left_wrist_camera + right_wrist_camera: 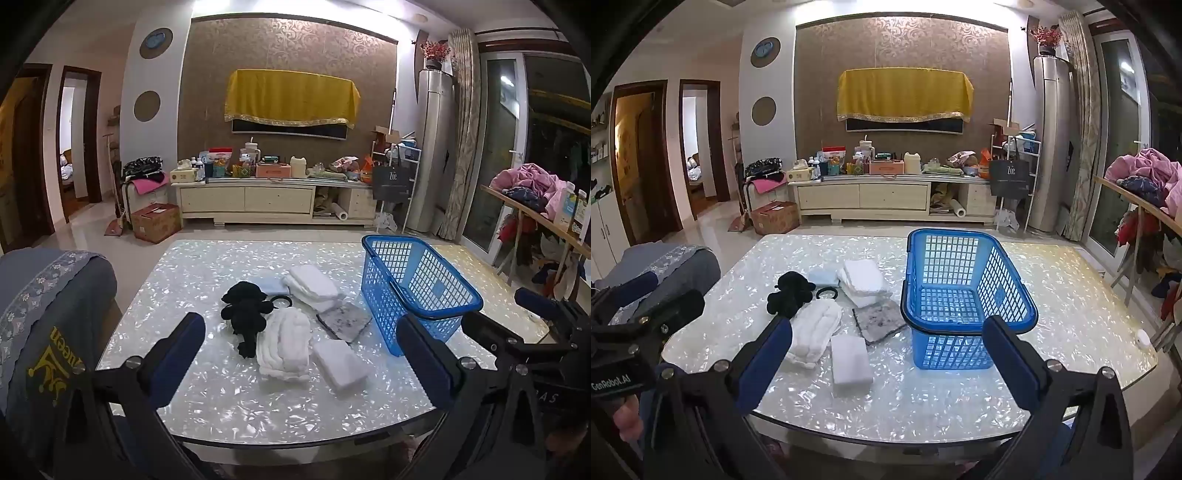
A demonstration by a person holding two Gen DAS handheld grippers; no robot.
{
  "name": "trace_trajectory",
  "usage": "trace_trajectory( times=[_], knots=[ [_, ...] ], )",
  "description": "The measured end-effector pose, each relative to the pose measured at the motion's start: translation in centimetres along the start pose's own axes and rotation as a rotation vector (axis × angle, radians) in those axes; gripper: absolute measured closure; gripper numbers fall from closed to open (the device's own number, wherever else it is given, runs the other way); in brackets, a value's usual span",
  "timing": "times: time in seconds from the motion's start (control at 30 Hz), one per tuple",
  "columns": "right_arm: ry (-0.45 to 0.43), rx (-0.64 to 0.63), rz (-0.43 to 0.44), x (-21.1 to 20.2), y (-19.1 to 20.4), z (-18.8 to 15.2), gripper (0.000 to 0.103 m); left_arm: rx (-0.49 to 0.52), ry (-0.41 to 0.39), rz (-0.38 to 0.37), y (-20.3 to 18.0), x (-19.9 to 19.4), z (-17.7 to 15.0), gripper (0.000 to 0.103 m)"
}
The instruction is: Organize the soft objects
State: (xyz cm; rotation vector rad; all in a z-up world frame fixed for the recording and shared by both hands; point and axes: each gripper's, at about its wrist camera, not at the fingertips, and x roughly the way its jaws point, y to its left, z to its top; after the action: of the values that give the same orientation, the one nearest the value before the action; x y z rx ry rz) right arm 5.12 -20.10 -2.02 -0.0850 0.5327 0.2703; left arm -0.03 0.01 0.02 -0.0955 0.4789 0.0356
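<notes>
Soft items lie on the shell-pattern table (229, 398) (923, 406): a black plush toy (245, 308) (788, 295), a white ribbed cloth (282, 343) (816, 328), a white folded pad (340, 363) (849, 360), a grey cloth (345, 319) (881, 319), stacked white towels (314, 288) (862, 280) and a pale blue cloth (273, 284) (822, 277). An empty blue basket (417, 291) (964, 295) stands to their right. My left gripper (301, 343) is open above the near table edge. My right gripper (886, 350) is open, also near the front edge.
A sofa arm with grey cover (44, 332) (665, 266) lies left of the table. A black ring (280, 302) (827, 293) lies among the cloths. A small white puck (1141, 336) sits at the table's right edge. A side table with clothes (535, 192) stands far right.
</notes>
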Motion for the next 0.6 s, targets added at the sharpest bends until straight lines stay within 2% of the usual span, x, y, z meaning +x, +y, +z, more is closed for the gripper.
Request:
trace_trajectory(
  times=[0.37, 0.4, 0.6],
  knots=[
    [0.002, -0.002, 0.007, 0.08, 0.63, 0.14, 0.0, -0.029, -0.004, 0.03, -0.2, -0.53, -0.61, 0.0],
    [0.0, 0.002, 0.013, -0.33, -0.16, 0.01, 0.0, 0.009, 0.01, -0.014, -0.62, 0.23, -0.37, 0.0],
    [-0.002, 0.002, 0.017, -0.32, -0.14, -0.1, 0.0, 0.011, 0.011, -0.015, -0.79, 0.06, -0.38, 0.0]
  ],
)
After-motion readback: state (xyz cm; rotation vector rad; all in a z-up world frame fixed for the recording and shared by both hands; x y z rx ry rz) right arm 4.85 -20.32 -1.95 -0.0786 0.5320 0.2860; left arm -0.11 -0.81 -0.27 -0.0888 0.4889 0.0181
